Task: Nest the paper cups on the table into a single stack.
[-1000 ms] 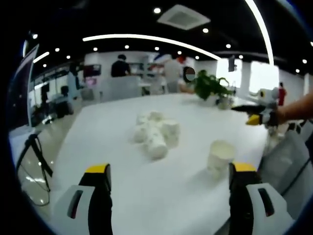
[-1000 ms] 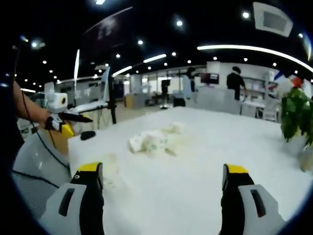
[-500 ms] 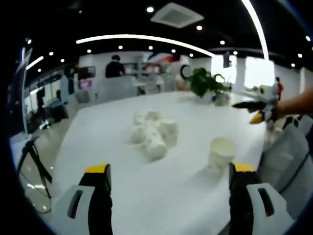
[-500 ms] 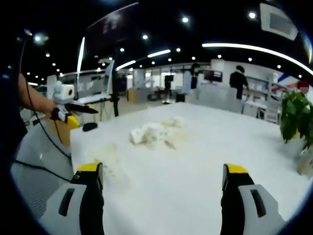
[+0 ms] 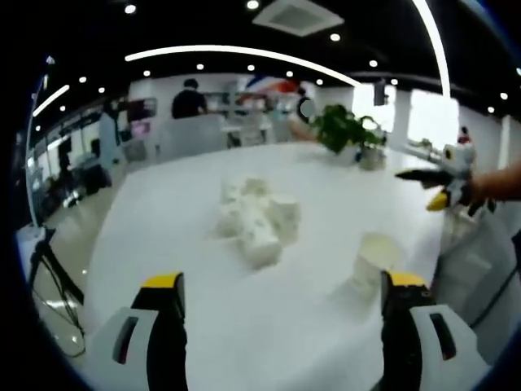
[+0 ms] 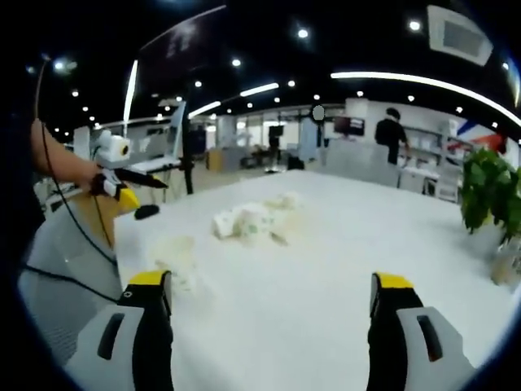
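- The white bench (image 5: pixel 203 187) stretches wide ahead of me; in the left gripper view its left edge drops off to the floor, and its near right edge runs beside a lone upright paper cup (image 5: pixel 376 259).
- A pile of paper cups (image 5: pixel 256 218) lies tumbled together near the middle of the bench, with bare surface on every side of it.
- In the right gripper view the same pile (image 6: pixel 248 222) sits mid-bench, and the lone cup (image 6: pixel 177 257) stands near the left edge, blurred.
- A potted plant (image 5: pixel 348 134) stands at the far right of the bench, well apart from the cups.
- My left gripper (image 5: pixel 285 326) has its jaws spread wide, holding nothing, touching nothing.
- My right gripper (image 6: pixel 269 326) is likewise wide apart and empty, hovering over bare bench.
- Each gripper appears at the side of the other's view, beyond the bench edge.
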{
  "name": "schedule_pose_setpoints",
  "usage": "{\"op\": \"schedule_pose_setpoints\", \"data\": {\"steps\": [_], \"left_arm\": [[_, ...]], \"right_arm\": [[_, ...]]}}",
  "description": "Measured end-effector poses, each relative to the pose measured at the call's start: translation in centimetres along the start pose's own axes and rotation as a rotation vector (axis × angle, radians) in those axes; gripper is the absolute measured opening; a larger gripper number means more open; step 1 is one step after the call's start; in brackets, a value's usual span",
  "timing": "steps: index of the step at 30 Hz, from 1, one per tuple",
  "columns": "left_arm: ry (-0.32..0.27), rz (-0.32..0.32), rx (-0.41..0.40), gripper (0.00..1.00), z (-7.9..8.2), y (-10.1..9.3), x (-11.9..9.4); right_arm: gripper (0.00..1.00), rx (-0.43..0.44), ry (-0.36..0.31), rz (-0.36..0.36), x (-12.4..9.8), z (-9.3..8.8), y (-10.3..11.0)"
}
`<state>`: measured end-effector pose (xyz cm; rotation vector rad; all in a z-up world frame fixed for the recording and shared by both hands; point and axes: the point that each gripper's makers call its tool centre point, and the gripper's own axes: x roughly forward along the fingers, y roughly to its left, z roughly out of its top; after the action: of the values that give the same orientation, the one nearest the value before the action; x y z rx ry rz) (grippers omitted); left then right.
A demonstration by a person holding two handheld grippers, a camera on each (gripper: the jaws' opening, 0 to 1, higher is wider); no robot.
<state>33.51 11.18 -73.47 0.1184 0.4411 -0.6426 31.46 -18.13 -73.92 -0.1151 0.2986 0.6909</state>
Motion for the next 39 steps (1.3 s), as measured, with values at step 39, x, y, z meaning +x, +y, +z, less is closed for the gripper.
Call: {"op": "schedule_pose_setpoints", "data": {"steps": [39], "left_arm": [[0.392, -0.045, -0.223, 0.98, 2.3, 3.3, 10.6]], "right_arm": [[0.95, 0.027, 0.013, -0.032, -0.4, -1.4, -1.9]]}}
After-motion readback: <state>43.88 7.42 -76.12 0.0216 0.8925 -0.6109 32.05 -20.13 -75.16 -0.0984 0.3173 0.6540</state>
